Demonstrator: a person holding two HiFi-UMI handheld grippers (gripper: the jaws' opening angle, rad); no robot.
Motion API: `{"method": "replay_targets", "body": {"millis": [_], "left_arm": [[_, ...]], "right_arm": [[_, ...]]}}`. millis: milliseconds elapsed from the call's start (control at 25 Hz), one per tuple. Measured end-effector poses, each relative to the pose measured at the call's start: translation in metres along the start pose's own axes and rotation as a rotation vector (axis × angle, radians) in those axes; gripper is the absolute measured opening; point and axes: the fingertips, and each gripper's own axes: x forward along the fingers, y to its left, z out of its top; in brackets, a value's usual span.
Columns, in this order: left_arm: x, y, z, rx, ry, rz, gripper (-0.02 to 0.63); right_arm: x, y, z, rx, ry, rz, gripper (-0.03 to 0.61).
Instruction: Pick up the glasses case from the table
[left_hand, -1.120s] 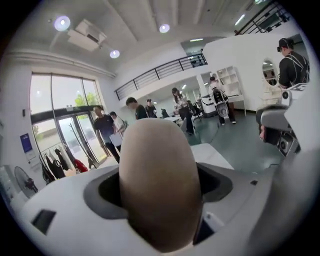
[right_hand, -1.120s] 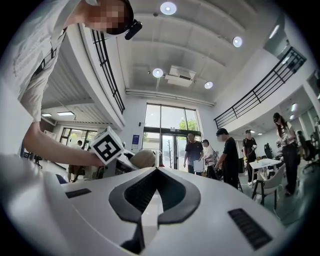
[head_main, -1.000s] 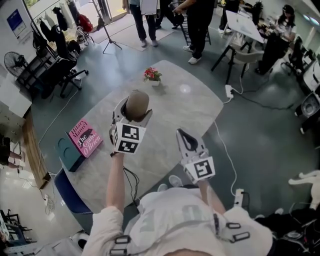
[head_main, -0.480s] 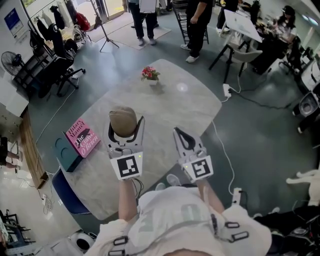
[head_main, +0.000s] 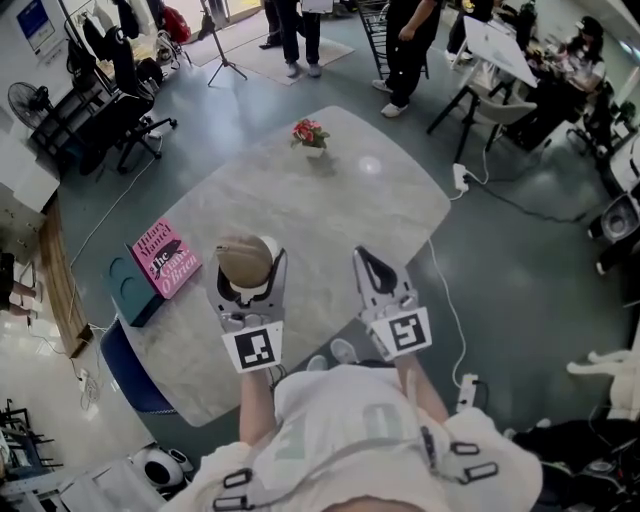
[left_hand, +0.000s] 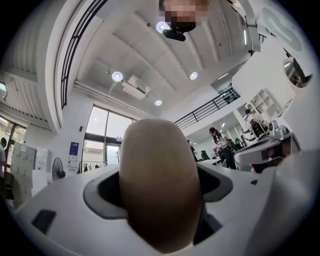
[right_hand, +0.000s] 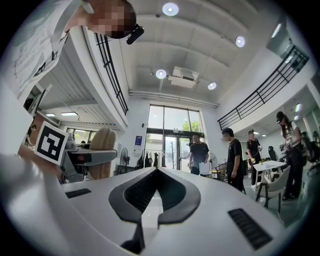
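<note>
The glasses case (head_main: 243, 254) is a tan, rounded oval, held above the grey marble table (head_main: 340, 200). My left gripper (head_main: 250, 263) is shut on the glasses case, one jaw on each side. In the left gripper view the glasses case (left_hand: 159, 180) fills the middle and stands up between the jaws against the ceiling. My right gripper (head_main: 364, 260) hangs beside it to the right, shut, with nothing in it. The right gripper view has its jaws (right_hand: 149, 197) closed together, with the glasses case (right_hand: 103, 144) at the left.
A pink book (head_main: 165, 258) lies on a teal box (head_main: 128, 292) at the table's left edge. A small pot of red flowers (head_main: 310, 134) stands at the far side. A blue chair (head_main: 125, 372) is tucked at the near left. People stand beyond the table.
My left gripper has drawn back toward the person with the glasses case in it and turned its marker cube up. My right gripper has hardly moved.
</note>
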Motion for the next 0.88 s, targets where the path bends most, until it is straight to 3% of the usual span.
{"method": "replay_targets", "body": {"millis": [880], "left_arm": [[-0.0054, 0.0001, 0.0028, -0.004, -0.003, 0.003, 0.408]], "right_arm": [[-0.0052, 0.0048, -0.0075, -0.01, 0.03, 0.0, 0.002]]}}
